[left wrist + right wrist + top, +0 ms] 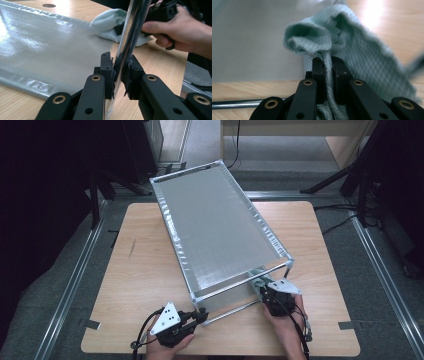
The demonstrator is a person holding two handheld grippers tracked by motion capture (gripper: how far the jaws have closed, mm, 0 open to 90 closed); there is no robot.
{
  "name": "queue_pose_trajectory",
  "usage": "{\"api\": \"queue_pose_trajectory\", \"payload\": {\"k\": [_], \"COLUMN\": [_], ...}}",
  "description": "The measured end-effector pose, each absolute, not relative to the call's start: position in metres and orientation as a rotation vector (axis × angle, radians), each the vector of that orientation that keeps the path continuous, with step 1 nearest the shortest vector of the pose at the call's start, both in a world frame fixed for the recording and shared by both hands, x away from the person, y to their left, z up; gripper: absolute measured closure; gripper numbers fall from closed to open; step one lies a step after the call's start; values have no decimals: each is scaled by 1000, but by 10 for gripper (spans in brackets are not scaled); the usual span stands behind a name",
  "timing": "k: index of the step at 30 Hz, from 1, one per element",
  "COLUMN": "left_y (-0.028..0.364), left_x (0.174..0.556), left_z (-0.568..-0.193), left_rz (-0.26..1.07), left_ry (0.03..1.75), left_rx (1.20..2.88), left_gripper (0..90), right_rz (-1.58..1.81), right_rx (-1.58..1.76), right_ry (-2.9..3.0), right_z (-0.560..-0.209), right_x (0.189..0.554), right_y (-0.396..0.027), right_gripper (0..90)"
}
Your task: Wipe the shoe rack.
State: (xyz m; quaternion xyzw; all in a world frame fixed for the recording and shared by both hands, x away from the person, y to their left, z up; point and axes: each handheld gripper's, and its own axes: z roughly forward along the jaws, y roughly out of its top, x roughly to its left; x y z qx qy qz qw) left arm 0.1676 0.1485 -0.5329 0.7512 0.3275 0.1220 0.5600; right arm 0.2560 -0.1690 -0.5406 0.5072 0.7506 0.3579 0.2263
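Steadying a metal rack while wiping under its near end with a cloth.

One chrome-tubed rectangular rack with a silvery mesh shelf [215, 222] standing slantwise across the pale wooden worktop [140, 270], its far corner past the worktop's back edge, its near end close to the front edge. Bare wood wide to the left, narrower to the right. Two grippers: left gripper [199, 316] at the near left corner, fingers [106, 72] clamped on the shiny upright post [130, 37]; right gripper [264, 292] at the near right corner, fingers [318, 75] closed on one pale green waffle-weave cloth [352, 55], bunched on the worktop just beside the grey liner sheet [50, 47] under the shelf.
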Motion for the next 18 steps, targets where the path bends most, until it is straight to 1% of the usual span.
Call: {"api": "queue_pose_trajectory", "payload": {"k": [4, 18], "left_y": [148, 148], "left_x": [167, 167], "left_z": [-533, -533], "left_rz": [291, 283], "left_ry": [769, 768], "left_rx": [1775, 1774], "left_gripper": [797, 796], "right_rz": [957, 1089], "right_rx": [1371, 1191], "right_ry": [2129, 2355], "right_z": [-547, -551], "right_x": [255, 222], "right_y": [-154, -75], "right_gripper": [825, 824]}}
